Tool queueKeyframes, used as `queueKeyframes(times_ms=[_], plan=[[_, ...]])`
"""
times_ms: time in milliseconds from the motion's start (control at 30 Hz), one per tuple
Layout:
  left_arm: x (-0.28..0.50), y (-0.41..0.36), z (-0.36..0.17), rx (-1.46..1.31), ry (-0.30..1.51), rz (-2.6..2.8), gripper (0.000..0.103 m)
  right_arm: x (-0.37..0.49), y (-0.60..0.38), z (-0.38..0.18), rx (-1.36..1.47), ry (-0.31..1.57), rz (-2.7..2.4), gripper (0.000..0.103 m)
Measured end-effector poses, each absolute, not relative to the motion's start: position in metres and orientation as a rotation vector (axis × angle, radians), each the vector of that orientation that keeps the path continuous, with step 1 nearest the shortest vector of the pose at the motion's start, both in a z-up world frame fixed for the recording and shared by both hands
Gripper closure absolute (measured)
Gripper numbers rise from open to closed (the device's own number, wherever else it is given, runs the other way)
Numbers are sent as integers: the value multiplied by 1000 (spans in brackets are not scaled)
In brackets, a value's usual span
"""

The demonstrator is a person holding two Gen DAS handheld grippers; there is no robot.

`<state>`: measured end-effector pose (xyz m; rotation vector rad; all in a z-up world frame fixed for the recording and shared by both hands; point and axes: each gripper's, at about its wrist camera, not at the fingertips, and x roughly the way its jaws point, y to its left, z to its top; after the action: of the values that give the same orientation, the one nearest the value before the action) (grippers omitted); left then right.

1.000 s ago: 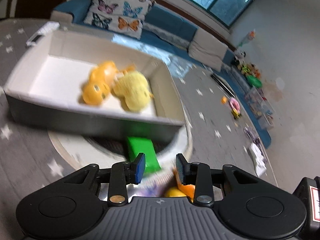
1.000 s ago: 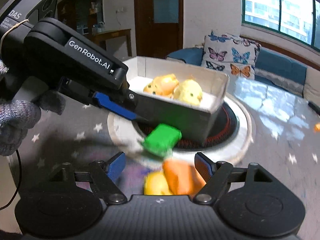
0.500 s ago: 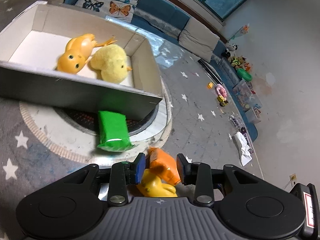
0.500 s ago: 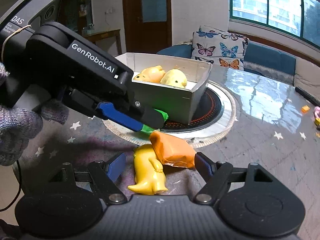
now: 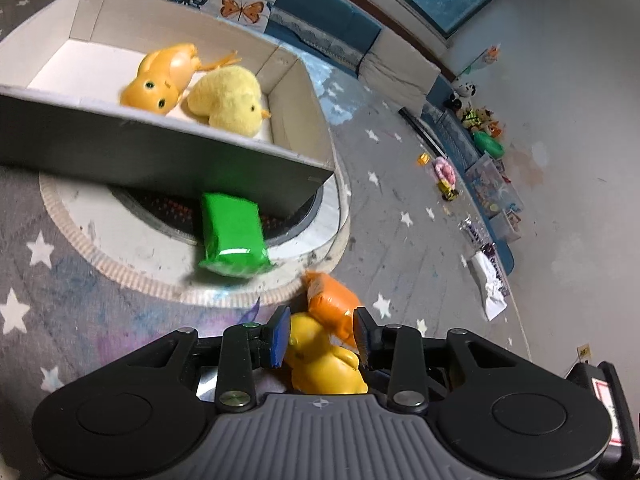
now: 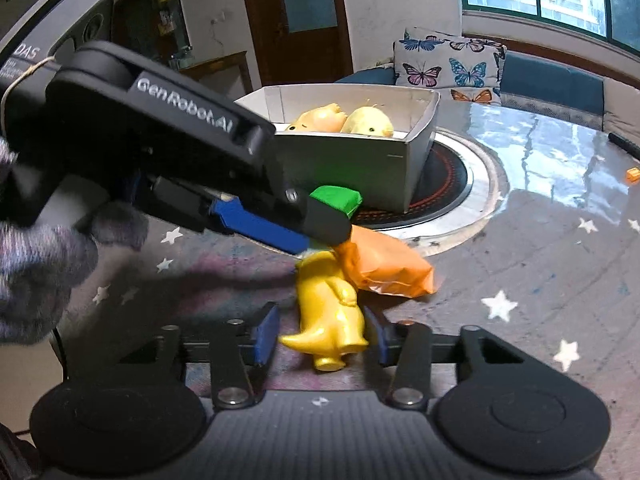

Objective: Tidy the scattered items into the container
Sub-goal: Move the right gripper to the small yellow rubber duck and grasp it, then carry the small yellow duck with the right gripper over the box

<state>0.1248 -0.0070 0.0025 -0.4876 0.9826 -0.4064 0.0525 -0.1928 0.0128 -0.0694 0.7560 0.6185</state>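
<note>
The container (image 5: 168, 148), a grey-walled box with a white inside, stands on a round black-and-white disc (image 5: 120, 240) set in the star-patterned rug (image 5: 72, 312). Inside it lie an orange rubber toy (image 5: 164, 78) and a fluffy yellow chick (image 5: 228, 100), touching each other near the right end. Just outside the near wall a green packet (image 5: 232, 236) rests on the disc's rim. Nearer the cameras, on the rug, an orange packet (image 6: 384, 266) lies against a glossy yellow toy figure (image 6: 332, 316), which is on its side. The left gripper (image 5: 320, 336) has its blue pads on either side of the yellow figure's head end and the orange packet's edge, jaws narrowed; whether they actually press on either I cannot tell. The right gripper (image 6: 320, 338) straddles the figure's foot end with a gap visible beside the left pad, so it is not gripping. A butterfly cushion (image 6: 448, 66) leans on the blue sofa (image 6: 552, 80) behind
</note>
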Motion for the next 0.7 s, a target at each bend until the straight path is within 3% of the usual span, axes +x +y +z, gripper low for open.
queueKeyframes(times_ms=[700], plan=[[116, 10, -11, -471, 1025, -376, 69, 38, -181, 10, -146, 755, 694, 62]])
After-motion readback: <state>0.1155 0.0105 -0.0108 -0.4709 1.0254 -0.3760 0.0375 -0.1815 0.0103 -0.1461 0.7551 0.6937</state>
